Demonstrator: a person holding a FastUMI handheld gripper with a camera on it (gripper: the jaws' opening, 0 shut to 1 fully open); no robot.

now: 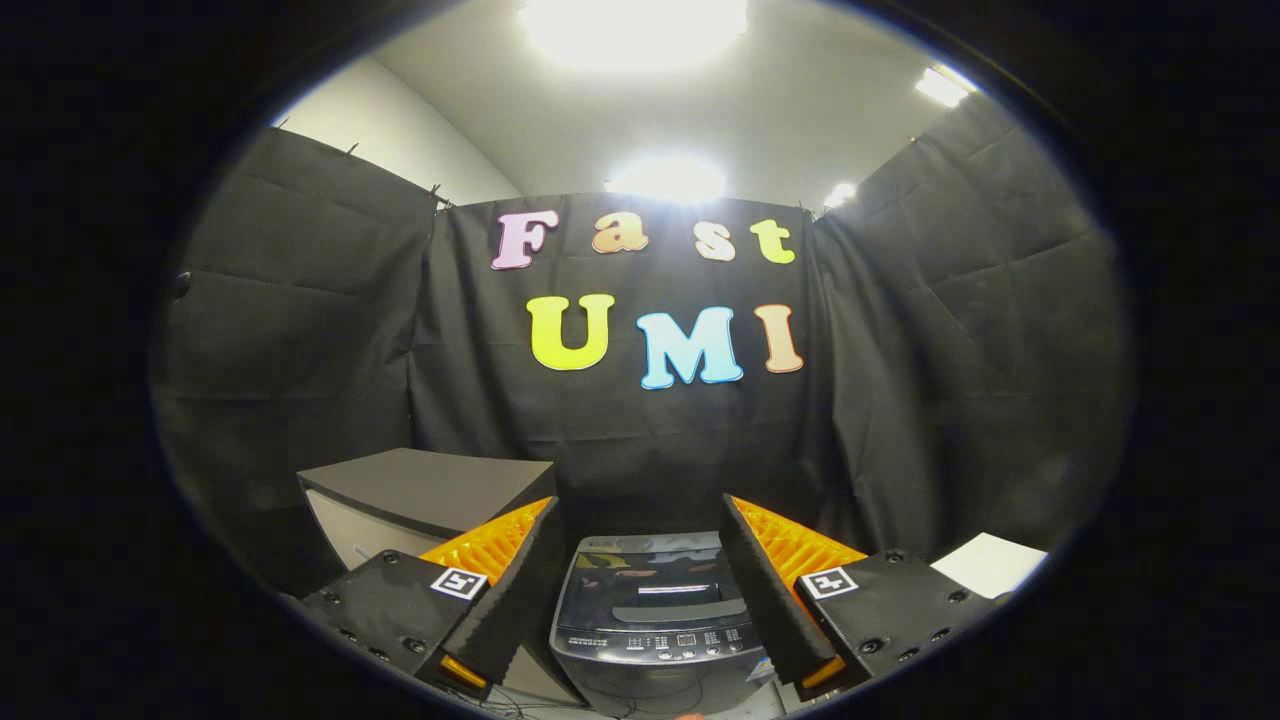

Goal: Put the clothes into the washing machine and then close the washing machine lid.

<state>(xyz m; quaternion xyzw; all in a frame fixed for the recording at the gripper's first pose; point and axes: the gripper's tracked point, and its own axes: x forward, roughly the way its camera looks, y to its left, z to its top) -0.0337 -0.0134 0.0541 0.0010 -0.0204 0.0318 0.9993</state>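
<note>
Black-curtained booth under bright ceiling lights, seen from high and aimed level at the far wall. Below and between the fingers: washing machine (655, 610), a small top-loader, lid (650, 580) down flat and glossy, control panel along its near edge. To its left, a grey box (425, 490) with a pale front; far right, the corner of a white surface (990, 562). Gripper (640, 580) spread wide, nothing between the fingers, poised well above the machine with the lid framed in the gap. Held high and open probably because no grasp is under way, a resting or approach pose rather than a working one. No clothes anywhere to be made out; whereabouts cannot be told, possibly inside already, possibly out of sight. Lid reads as shut, so either task complete or not yet begun; cannot say which.
</note>
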